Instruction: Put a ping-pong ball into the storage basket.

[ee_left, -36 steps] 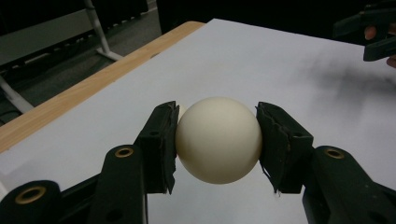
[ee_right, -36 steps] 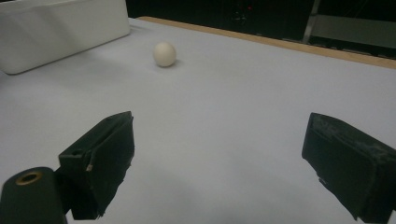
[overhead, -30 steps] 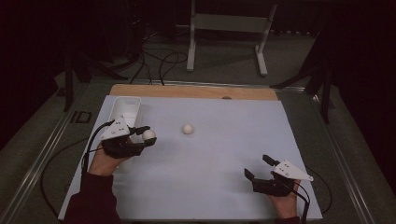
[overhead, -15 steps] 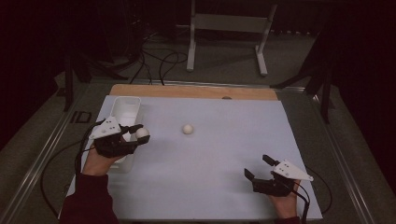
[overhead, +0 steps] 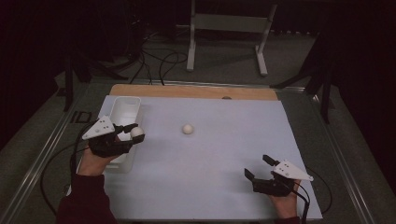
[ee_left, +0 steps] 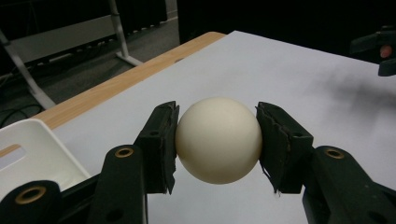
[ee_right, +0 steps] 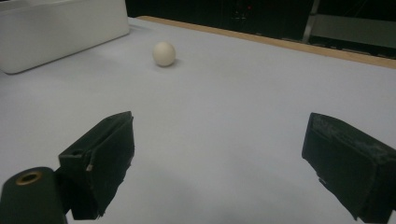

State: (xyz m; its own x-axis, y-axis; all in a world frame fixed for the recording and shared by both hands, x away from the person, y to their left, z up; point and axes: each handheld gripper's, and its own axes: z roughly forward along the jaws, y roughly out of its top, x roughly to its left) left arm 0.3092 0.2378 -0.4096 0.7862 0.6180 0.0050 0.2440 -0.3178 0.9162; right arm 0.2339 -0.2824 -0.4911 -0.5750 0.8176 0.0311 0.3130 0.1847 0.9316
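- Where the left tool (overhead: 133,135) hangs over the near end of the white bin (overhead: 122,108), its two jaws are clamped on a cream ball (overhead: 137,132), one black pad pressed against each side of it.
- In the left gripper view the held ball (ee_left: 218,139) sits squarely between the pads (ee_left: 161,144), lifted off the pale sheet (ee_left: 280,79), with a corner of the white bin (ee_left: 32,149) at the lower left.
- A second cream ball (overhead: 187,129) rests alone on the pale sheet (overhead: 224,140) near the middle of the tabletop, well apart from both tools and to the right of the bin.
- The right tool (overhead: 258,167) is low at the near right part of the sheet, its jaws spread wide with nothing between them.
- In the right gripper view the spread jaws frame bare sheet, with the loose ball (ee_right: 164,53) farther off and the white bin (ee_right: 60,28) beyond it at the upper left.
- The bin is long and narrow and lies along the left edge of the sheet, running away from the person.
- A strip of bare wood (overhead: 187,91) runs along the far edge of the tabletop beyond the sheet.
- Each forearm comes in from the bottom of the high view; a dark red sleeve (overhead: 86,200) covers the left one.
- A grey three-cornered plate (overhead: 99,127) tops the left tool, and another (overhead: 293,171) tops the right.
- A cable (overhead: 51,163) trails from the left tool over the tabletop's left side.
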